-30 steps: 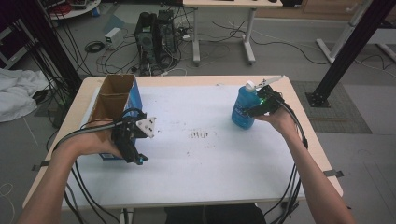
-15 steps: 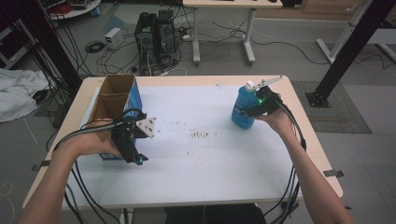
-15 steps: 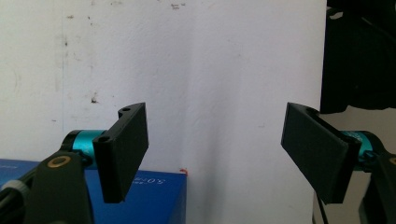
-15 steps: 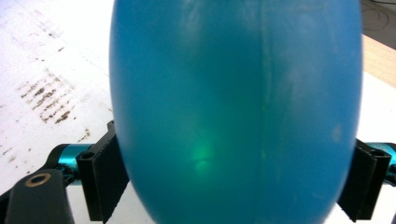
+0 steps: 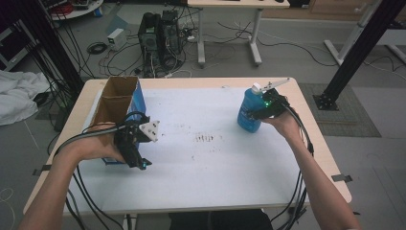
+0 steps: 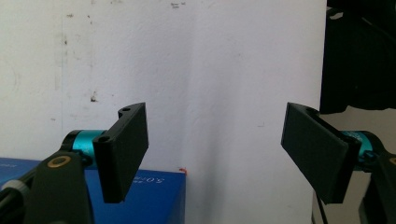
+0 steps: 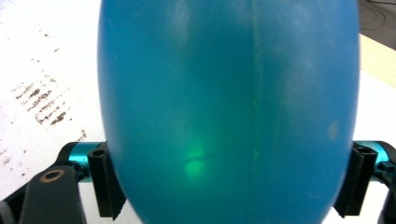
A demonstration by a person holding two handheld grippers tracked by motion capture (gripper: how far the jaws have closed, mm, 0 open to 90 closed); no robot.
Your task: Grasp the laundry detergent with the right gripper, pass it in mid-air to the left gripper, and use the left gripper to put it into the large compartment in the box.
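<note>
Blue bottle [image 5: 250, 114], right of frame, now gripped.
Right gripper [image 5: 258, 114] jaws just closing onto it; lift appears ready; left gripper [image 5: 138, 160] half-open, empty, beside carton [image 5: 115, 103].

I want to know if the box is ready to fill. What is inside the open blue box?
The high view shows brown inner walls of the box and nothing visible inside. Its bottom is hidden by the near wall and the left gripper.

A wooden table [image 5: 306, 120] carries a white sheet [image 5: 206, 167] over most of its top, marked with dark smudges [image 5: 206, 138] near the middle. On the sheet, an open cardboard box [image 5: 115, 103] stands at the far left and a blue bottle [image 5: 250, 111] at the far right.
</note>
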